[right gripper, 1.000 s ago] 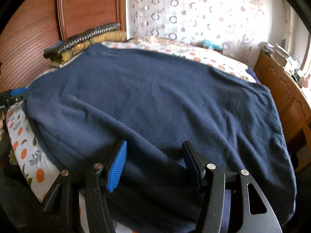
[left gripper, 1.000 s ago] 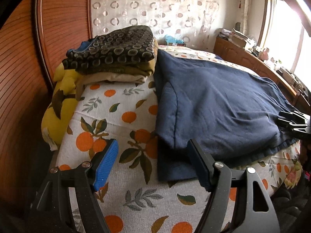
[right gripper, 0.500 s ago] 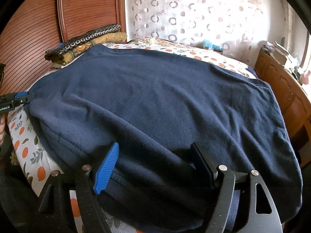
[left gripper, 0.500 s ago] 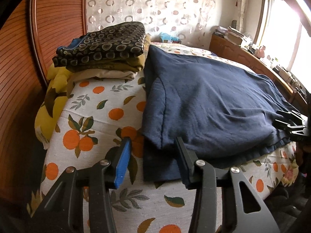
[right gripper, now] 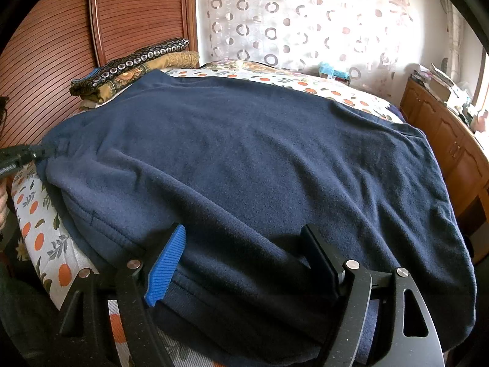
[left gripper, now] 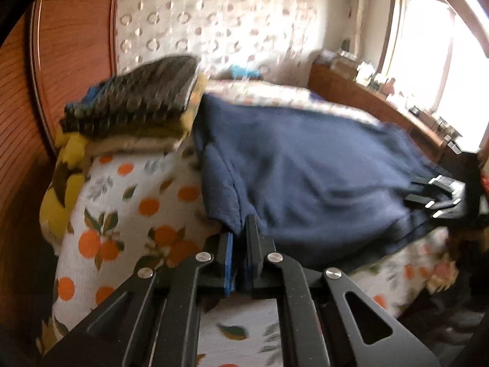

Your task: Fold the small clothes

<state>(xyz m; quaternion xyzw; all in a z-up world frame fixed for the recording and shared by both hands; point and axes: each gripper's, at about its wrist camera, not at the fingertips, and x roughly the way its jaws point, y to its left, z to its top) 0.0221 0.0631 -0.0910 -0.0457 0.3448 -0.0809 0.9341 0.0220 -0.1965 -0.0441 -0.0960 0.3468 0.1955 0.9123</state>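
Observation:
A navy fleece garment (right gripper: pixel 259 159) lies spread over the bed. In the left wrist view my left gripper (left gripper: pixel 240 238) is shut on the garment's (left gripper: pixel 305 177) near left corner, pinching a fold of fabric. In the right wrist view my right gripper (right gripper: pixel 244 244) is open, its fingers either side of the garment's near hem, resting over the cloth. The left gripper shows at the left edge of the right wrist view (right gripper: pixel 18 156), and the right gripper at the right edge of the left wrist view (left gripper: pixel 434 195).
The bed has an orange-print sheet (left gripper: pixel 122 202). A stack of folded clothes (left gripper: pixel 137 107) sits by the wooden headboard (right gripper: pixel 137 15) at the far left. A yellow pillow (left gripper: pixel 61 189) lies below the stack. A wooden dresser (right gripper: pixel 452 140) stands on the right.
My left gripper moved forward onto the garment's corner and closed on it. My right gripper stayed open and shifted slightly over the hem.

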